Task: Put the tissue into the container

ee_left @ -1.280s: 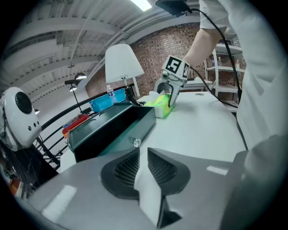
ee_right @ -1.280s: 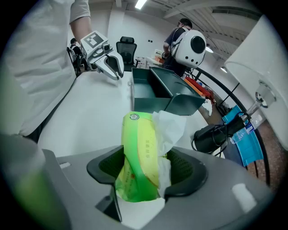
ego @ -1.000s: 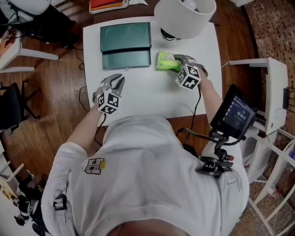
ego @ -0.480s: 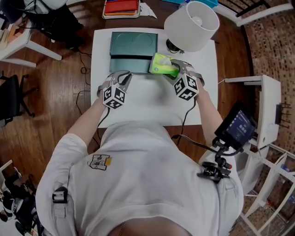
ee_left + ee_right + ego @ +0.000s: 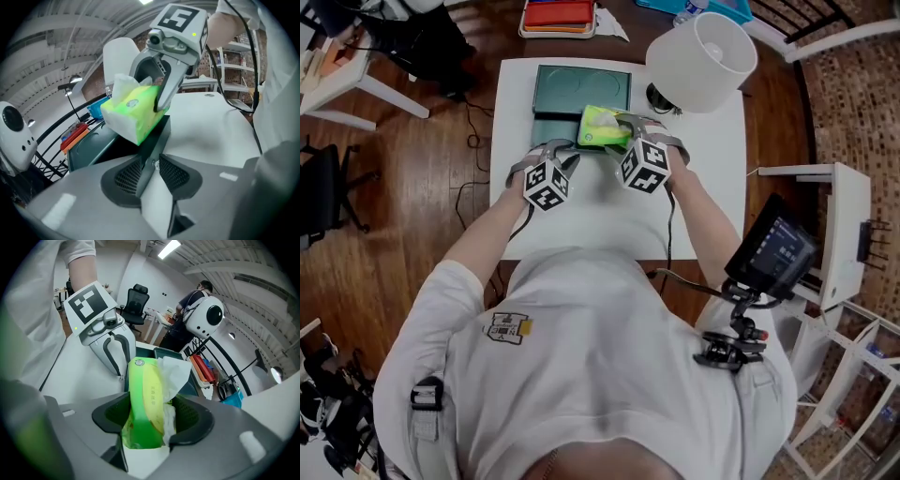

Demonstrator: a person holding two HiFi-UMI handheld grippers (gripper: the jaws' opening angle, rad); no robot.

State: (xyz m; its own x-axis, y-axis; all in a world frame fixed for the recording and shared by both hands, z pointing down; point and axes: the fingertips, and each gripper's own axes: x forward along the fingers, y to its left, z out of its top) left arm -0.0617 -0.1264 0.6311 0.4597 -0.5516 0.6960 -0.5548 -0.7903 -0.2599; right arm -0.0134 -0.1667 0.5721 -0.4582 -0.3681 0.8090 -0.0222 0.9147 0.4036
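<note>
Tissue pack (image 5: 602, 126) is clamped in the right tool (image 5: 630, 127) and hangs just over the near part of the dark green container (image 5: 581, 86) on the white table (image 5: 703, 192). The left tool (image 5: 555, 153) is at the container's near wall. Its 2 jaws are opening with that thin wall between them, and the pads look just clear of it.

To do this step well, I judge the pack should travel farther over the open cavity before going down. Its long side should line up with the container's long side. Release should come only once its underside rests inside. With the left tool letting go, nothing steadies the container, which may slide on the smooth table. The descent should therefore be straight and gentle, with no sideways push against a wall.

The pack is soft, glossy film in bright green and yellow-green. It is a rounded block that dents where the pads squeeze it. 1 white sheet, thin and crumpled, puffs from its slot and could snag on an edge. The container looks rigid and smooth, rectangular with thin straight walls. The pads are dark with a fine mesh texture.
</note>
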